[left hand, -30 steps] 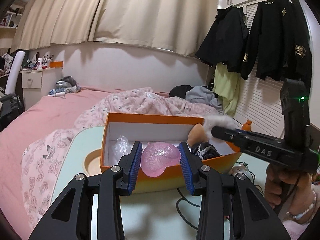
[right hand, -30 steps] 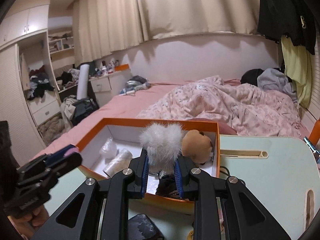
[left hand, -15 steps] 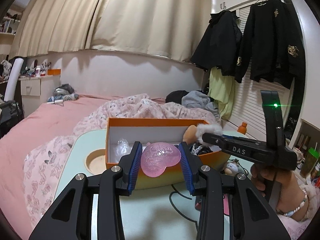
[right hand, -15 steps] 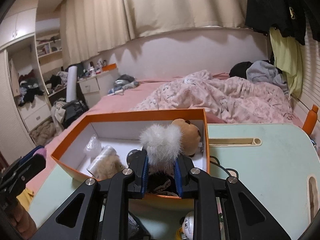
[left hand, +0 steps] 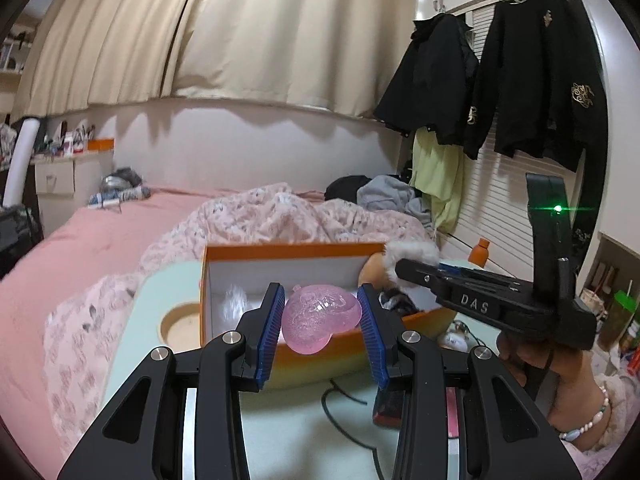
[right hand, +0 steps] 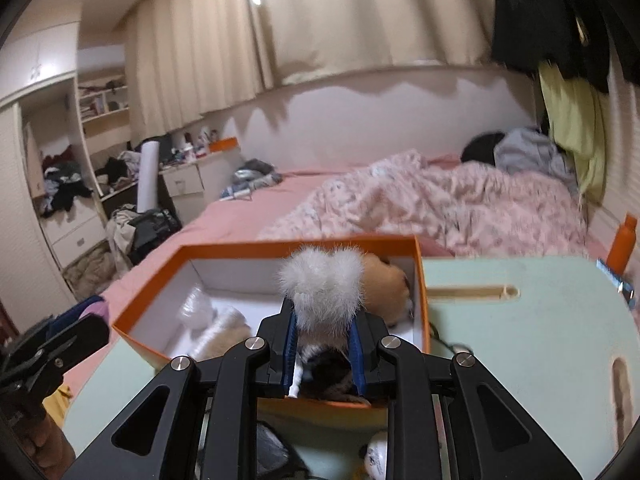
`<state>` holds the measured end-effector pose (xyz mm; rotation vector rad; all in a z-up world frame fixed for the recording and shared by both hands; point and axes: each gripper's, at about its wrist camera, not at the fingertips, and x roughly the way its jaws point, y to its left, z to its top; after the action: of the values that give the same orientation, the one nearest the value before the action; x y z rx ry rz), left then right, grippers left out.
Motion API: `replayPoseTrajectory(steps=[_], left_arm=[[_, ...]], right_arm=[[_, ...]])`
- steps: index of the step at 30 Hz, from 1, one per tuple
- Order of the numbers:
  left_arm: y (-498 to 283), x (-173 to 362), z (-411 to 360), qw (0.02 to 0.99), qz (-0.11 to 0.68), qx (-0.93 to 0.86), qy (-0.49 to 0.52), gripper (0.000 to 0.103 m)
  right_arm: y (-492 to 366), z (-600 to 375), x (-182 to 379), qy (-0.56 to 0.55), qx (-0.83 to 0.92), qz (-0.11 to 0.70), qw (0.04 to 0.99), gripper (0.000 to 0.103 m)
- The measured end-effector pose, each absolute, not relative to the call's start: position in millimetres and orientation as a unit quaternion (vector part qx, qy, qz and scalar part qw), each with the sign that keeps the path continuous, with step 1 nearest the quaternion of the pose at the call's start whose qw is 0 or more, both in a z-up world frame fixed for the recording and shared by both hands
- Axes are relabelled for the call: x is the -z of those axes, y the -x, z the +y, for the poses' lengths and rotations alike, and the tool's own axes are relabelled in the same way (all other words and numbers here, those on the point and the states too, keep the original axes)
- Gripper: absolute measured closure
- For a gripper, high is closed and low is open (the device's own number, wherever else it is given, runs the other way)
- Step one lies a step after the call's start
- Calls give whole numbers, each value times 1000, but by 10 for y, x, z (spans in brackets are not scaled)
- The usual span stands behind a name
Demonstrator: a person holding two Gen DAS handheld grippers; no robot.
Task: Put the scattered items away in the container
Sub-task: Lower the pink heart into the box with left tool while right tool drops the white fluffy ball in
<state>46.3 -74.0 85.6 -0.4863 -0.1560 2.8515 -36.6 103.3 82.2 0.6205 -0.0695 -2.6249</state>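
My left gripper [left hand: 320, 326] is shut on a translucent pink heart [left hand: 320, 318] and holds it in front of the near wall of the orange box [left hand: 280, 249]. My right gripper [right hand: 323, 342] is shut on a white fluffy pompom [right hand: 322, 286] above the box [right hand: 256, 245]; it also shows in the left wrist view [left hand: 408, 258] over the box's right end. Inside the box lie a tan plush toy [right hand: 386, 282], clear wrapped items [right hand: 198, 312] and dark things.
The box stands on a pale green table [right hand: 520, 340] with a round cup recess [left hand: 180, 326] and a slot [right hand: 472, 292]. A black cable [left hand: 344, 394], a small white ball [right hand: 378, 454] and dark items lie in front of the box. An orange bottle [left hand: 479, 251] stands behind; the bed lies beyond.
Both grippers have drawn back and risen a little from the box, each still holding its item. The right one's pompom now sits over the box's near right part.
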Motion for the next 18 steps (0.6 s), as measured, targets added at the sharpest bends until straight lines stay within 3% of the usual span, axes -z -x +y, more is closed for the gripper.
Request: replayPoseTrajectory(steps=[10, 11, 12, 13, 14, 18], left_arm=[[59, -915, -701, 109, -42, -967, 228, 64], [138, -873, -688, 109, -43, -961, 250, 61], [193, -833, -689, 105, -48, -957, 266, 48], [227, -798, -702, 101, -56, -954, 277, 39], [220, -778, -729, 98, -66, -954, 276, 28], [19, -798, -864, 117, -110, -957, 242, 25]], right_arm=[[368, 890, -840, -219, 951, -3, 218, 79], [371, 891, -834, -219, 952, -2, 216, 66], [365, 900, -832, -216, 954, -2, 209, 54], [344, 917, -832, -210, 956, -5, 203, 33], [296, 953, -839, -196, 962, -11, 191, 29], [106, 1034, -873, -167, 967, -14, 194, 28]])
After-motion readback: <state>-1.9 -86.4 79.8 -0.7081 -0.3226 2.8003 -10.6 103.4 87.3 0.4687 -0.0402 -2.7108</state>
